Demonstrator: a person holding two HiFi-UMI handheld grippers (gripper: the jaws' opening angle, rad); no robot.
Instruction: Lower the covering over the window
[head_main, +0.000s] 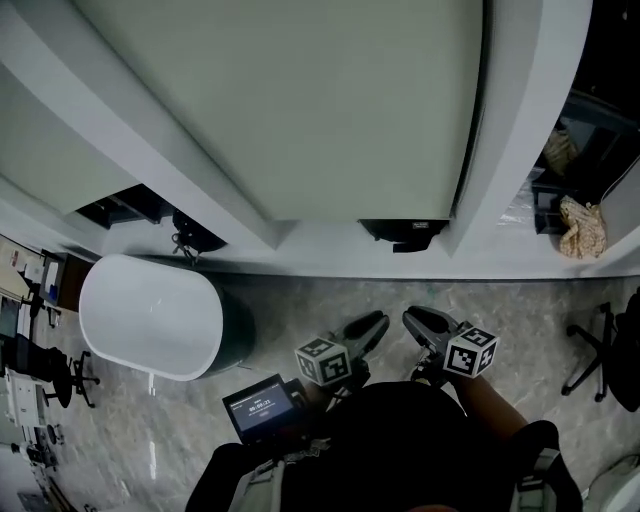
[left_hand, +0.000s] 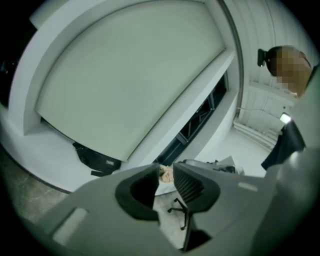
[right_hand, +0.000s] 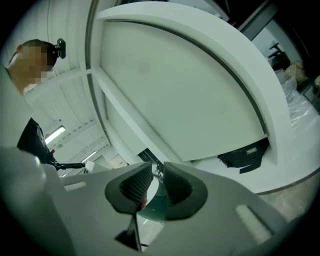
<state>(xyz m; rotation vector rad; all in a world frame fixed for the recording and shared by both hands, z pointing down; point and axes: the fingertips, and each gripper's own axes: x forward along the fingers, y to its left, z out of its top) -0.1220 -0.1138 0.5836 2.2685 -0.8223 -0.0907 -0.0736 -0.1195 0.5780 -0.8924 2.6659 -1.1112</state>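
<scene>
Two grippers are held low and side by side, touching nothing: the left gripper (left_hand: 165, 175) has its jaws a little apart with nothing between them, and the right gripper (right_hand: 157, 172) likewise stands slightly parted and empty. At about ten o'clock from them a white oval bathtub (head_main: 150, 315) sits on the marbled floor (head_main: 300, 310). Farther off at twelve o'clock the pale covering (head_main: 300, 100) hangs flat in the white window frame (head_main: 520, 120), its lower edge near the sill (head_main: 330, 250), with a dark box (head_main: 405, 233) just below it
</scene>
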